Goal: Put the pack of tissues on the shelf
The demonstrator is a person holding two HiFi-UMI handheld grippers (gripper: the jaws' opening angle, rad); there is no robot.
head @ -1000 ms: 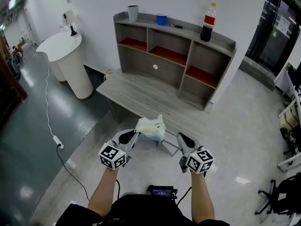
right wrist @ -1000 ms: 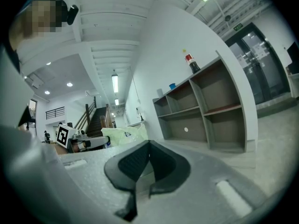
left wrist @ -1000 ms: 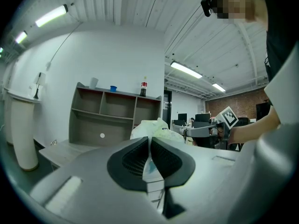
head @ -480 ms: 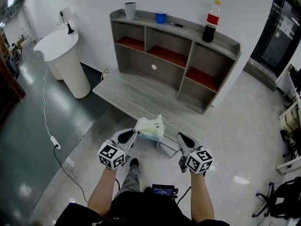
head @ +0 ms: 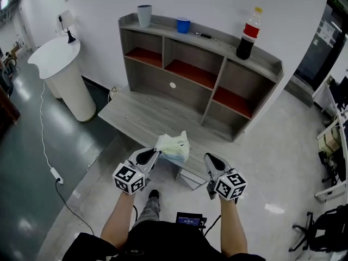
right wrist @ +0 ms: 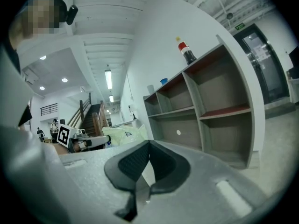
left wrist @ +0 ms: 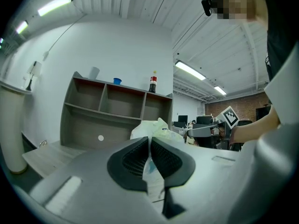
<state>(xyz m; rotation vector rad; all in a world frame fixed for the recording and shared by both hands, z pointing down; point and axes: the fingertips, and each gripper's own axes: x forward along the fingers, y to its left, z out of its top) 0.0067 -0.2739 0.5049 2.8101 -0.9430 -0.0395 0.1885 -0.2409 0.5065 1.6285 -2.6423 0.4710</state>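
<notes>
The pack of tissues (head: 174,147), pale green-white and crinkled, hangs in the air in front of the person. My left gripper (head: 156,155) is shut on its wrapper edge. In the left gripper view the pads pinch a thin flap, with the pack (left wrist: 156,127) bulging just beyond my left gripper (left wrist: 149,143). My right gripper (head: 207,159) is beside the pack, shut and empty, and its jaws meet in its own view (right wrist: 148,146). The grey shelf (head: 202,43) with red-lined compartments stands ahead on a low grey desk (head: 142,117).
On the shelf top stand a grey cup (head: 144,15), a blue cup (head: 183,24) and a cola bottle (head: 247,33). A white pedestal table (head: 61,76) is at the left. A cable with a power strip (head: 55,174) lies on the floor. Chairs (head: 326,222) are at the right.
The person has stepped forward and a foot now shows below. The shelf and desk sit nearer and more to the left. Both grippers and the pack keep their pose.
</notes>
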